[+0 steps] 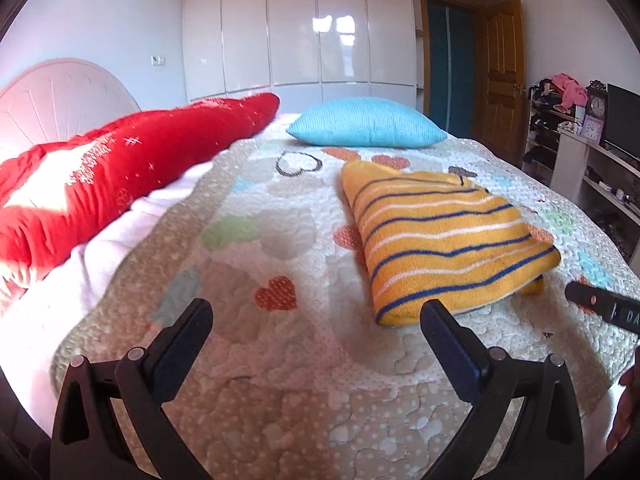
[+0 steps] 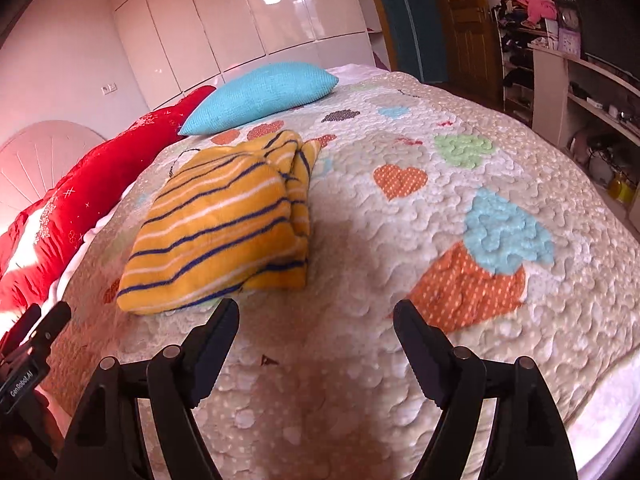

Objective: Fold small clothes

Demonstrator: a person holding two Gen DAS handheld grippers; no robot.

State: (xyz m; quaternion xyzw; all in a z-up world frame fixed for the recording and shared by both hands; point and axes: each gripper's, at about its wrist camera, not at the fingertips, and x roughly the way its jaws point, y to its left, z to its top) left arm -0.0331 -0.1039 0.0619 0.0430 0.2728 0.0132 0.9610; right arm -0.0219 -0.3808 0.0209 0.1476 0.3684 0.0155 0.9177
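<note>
A small yellow garment with blue and white stripes (image 1: 444, 236) lies folded into a compact bundle on the quilted bedspread (image 1: 256, 380); the right wrist view shows it (image 2: 220, 224) up and to the left. My left gripper (image 1: 316, 312) hovers open over the quilt, short of the bundle's near left corner, nothing between its fingers. My right gripper (image 2: 316, 312) is open too, above bare quilt just right of the bundle's near edge. The right gripper's tip (image 1: 600, 304) pokes in at the right edge of the left wrist view, close to the bundle's near right corner.
A red cushion (image 1: 120, 176) lies along the left side by the white headboard (image 1: 60, 96). A blue pillow (image 1: 366, 122) sits at the far end. Shelves with clutter (image 1: 580, 148) and a wooden door (image 1: 502, 76) stand to the right. The quilt's near edge (image 2: 600, 412) drops off.
</note>
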